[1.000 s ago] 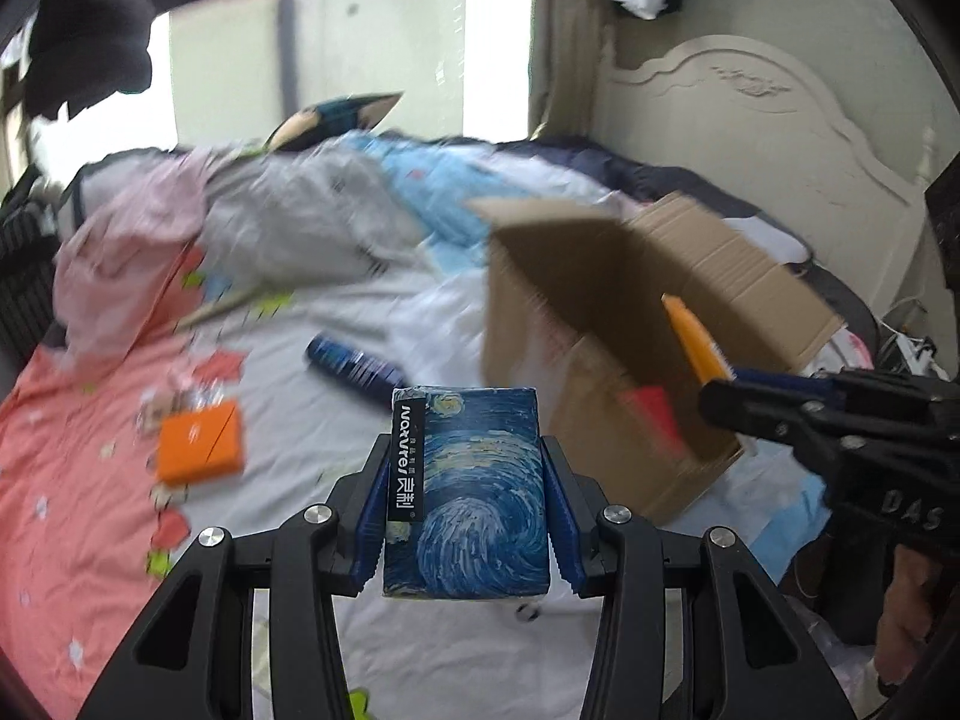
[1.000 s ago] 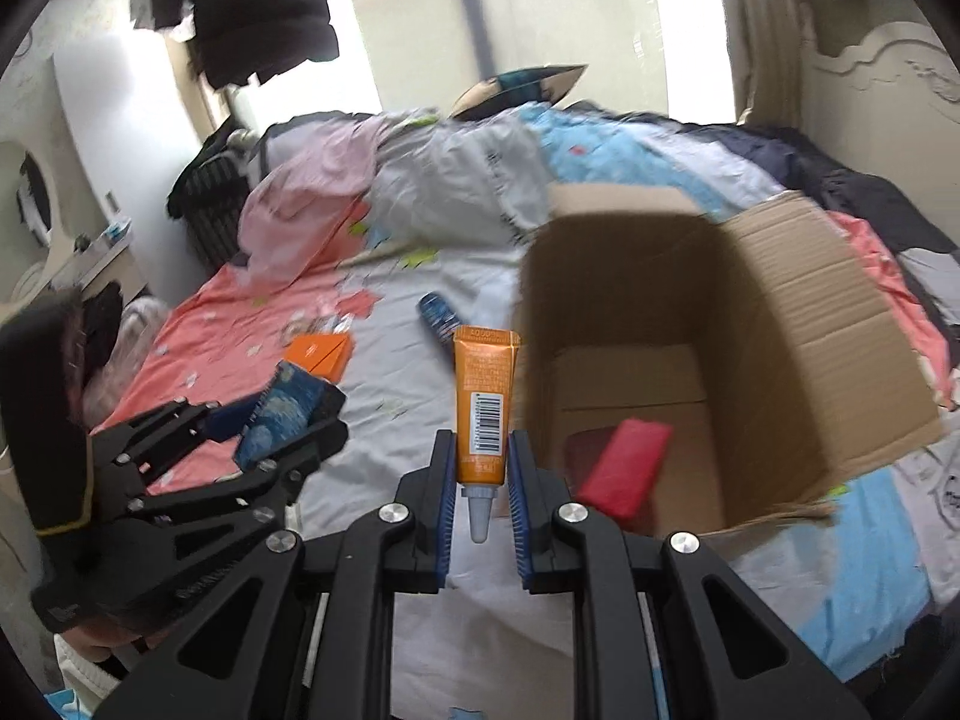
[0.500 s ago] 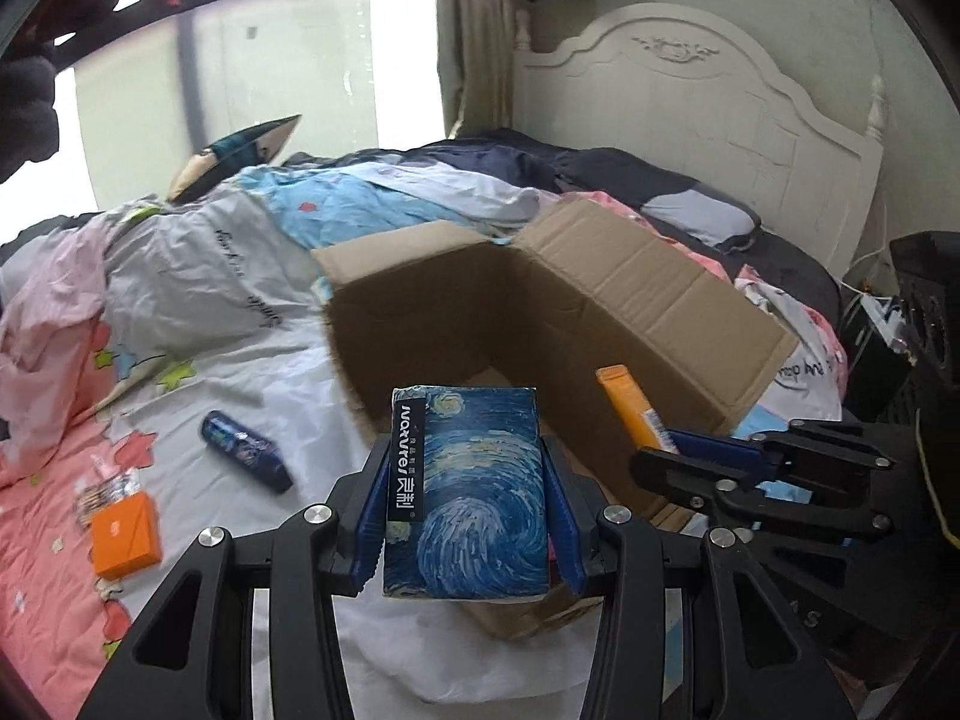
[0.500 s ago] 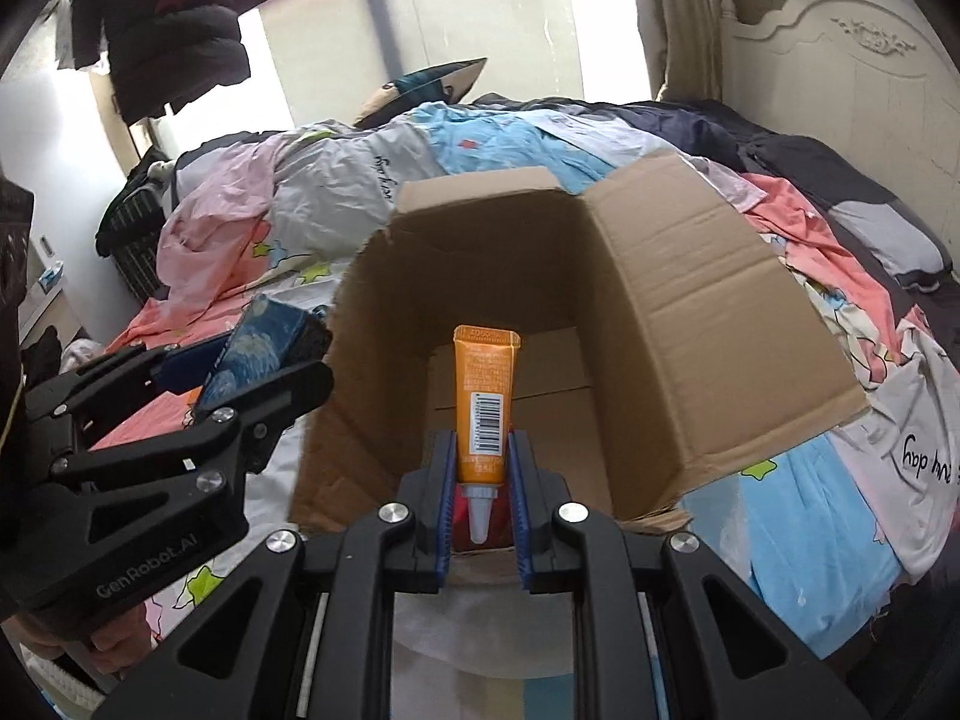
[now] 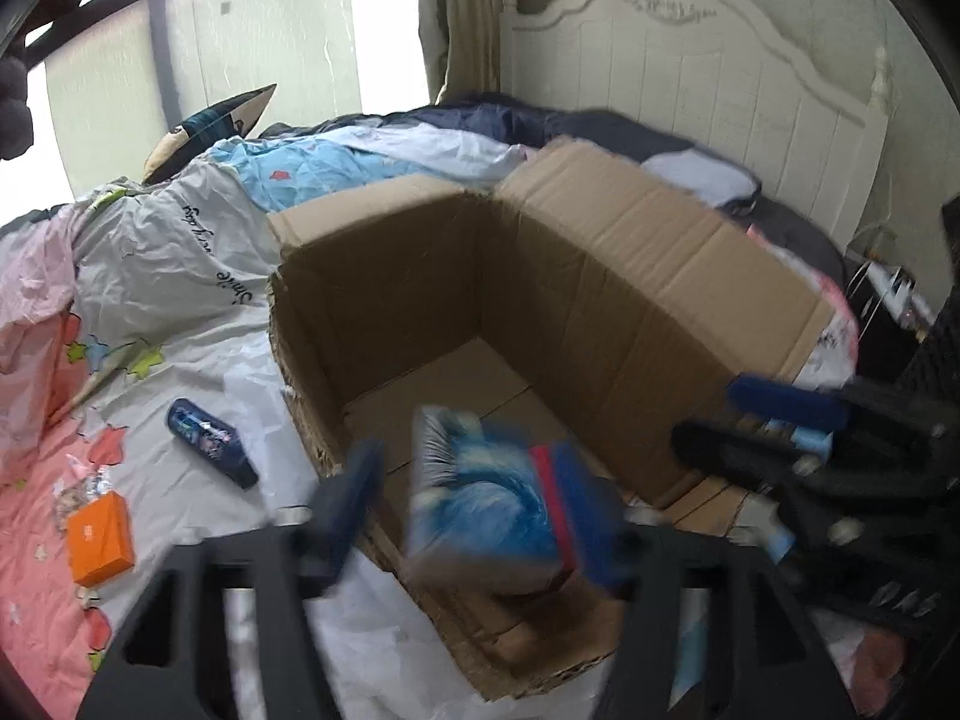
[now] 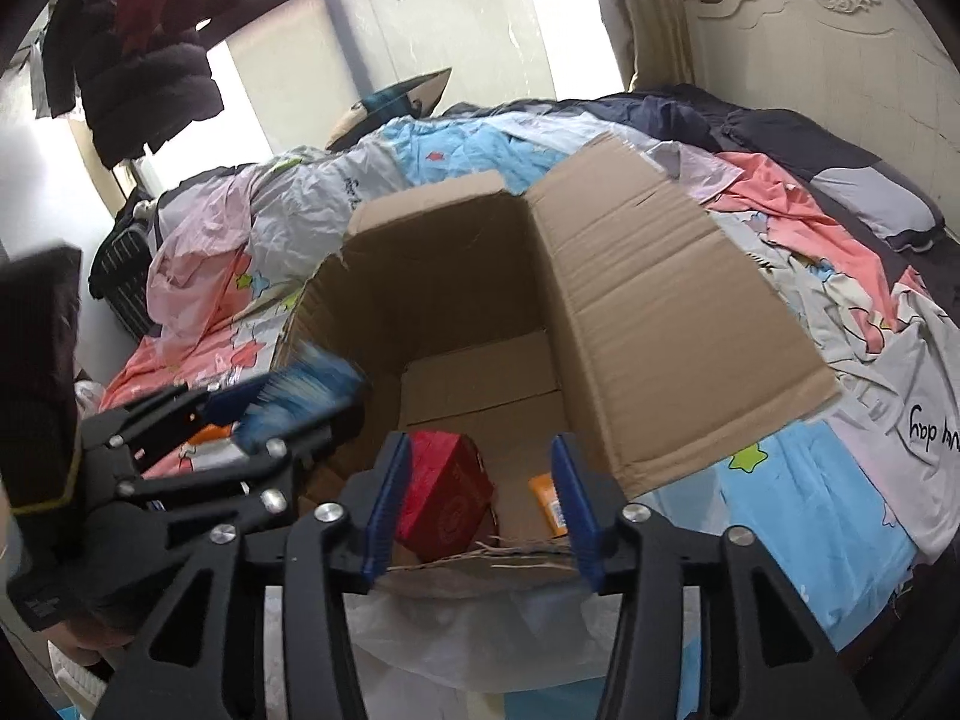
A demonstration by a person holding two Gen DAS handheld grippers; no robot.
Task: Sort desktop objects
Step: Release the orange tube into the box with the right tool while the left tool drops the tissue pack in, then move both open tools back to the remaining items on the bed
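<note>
A: Biggest thing first — what is everything lying on?

B: One bed [image 5: 198, 276], covered in crumpled sheets, with one white headboard [image 5: 690, 78] at the far end. On the bed stands one cardboard box [image 5: 600, 276], open at the top, its flaps folded outward.

A: And what is in the box?

B: In the right wrist view, two things on its floor: one red box [image 6: 447, 495] and one orange tube [image 6: 549, 498] lying near it, by the front wall. A third, the blue painted box [image 5: 480, 498], is blurred and tilted over the box's open top, between the fingers of the left tool.

A: Is that one clamped?

B: No. The left tool [image 5: 480, 516] is opening, its two blue pads spread wider than the blue painted box, with a clear gap on the left side; whether the right pad touches it I cannot tell through the blur. The right tool [image 6: 480, 504] is opening too, with nothing between its pads — the red box and the orange tube only show through the gap, down in the cardboard box.

A: Anything outside the box?

B: Two small things on the sheet to its left: one dark blue tube [image 5: 210, 443] and, nearer the edge, one orange packet [image 5: 99, 537], well apart from each other.
</note>
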